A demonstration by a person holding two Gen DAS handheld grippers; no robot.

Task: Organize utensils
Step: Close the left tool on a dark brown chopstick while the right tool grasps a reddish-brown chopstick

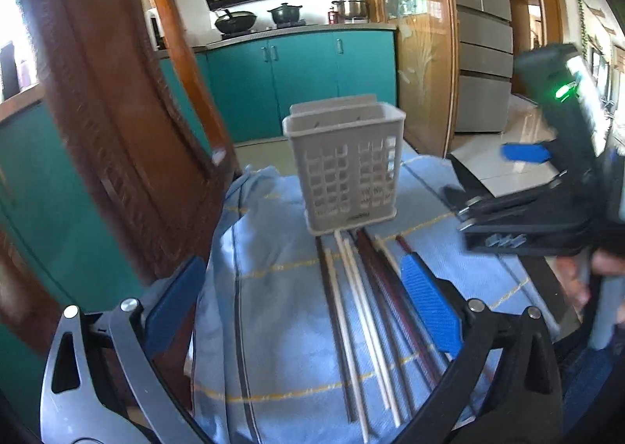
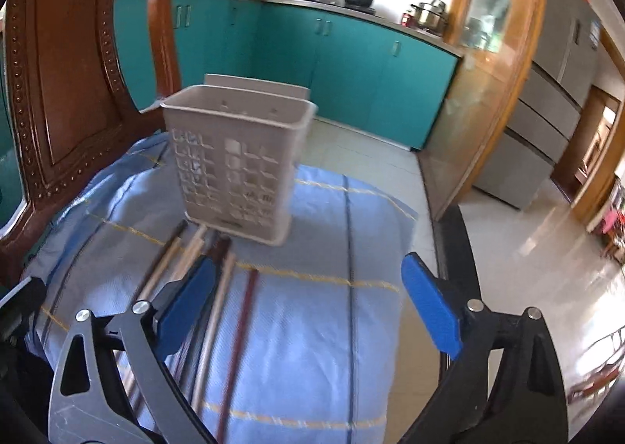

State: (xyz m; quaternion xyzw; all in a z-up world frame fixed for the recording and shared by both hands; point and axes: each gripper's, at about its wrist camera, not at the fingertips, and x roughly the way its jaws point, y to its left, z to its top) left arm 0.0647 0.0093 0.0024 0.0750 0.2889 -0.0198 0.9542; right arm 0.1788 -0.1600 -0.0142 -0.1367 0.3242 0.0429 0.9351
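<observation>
Grey slotted utensil basket (image 1: 343, 170) stands upright on the blue cloth (image 1: 273, 307) near the far edge of the counter. Chopsticks (image 1: 359, 307), pale and dark mixed, lie side by side on the cloth, tips touching or just short of the basket's base. Left gripper (image 1: 308, 295) hovers above them, fingers spread wide, holding nothing. Right gripper (image 2: 308, 295) likewise open and empty, above the cloth's right half. Carved wooden chair back (image 2: 66, 92) at the left edge.
</observation>
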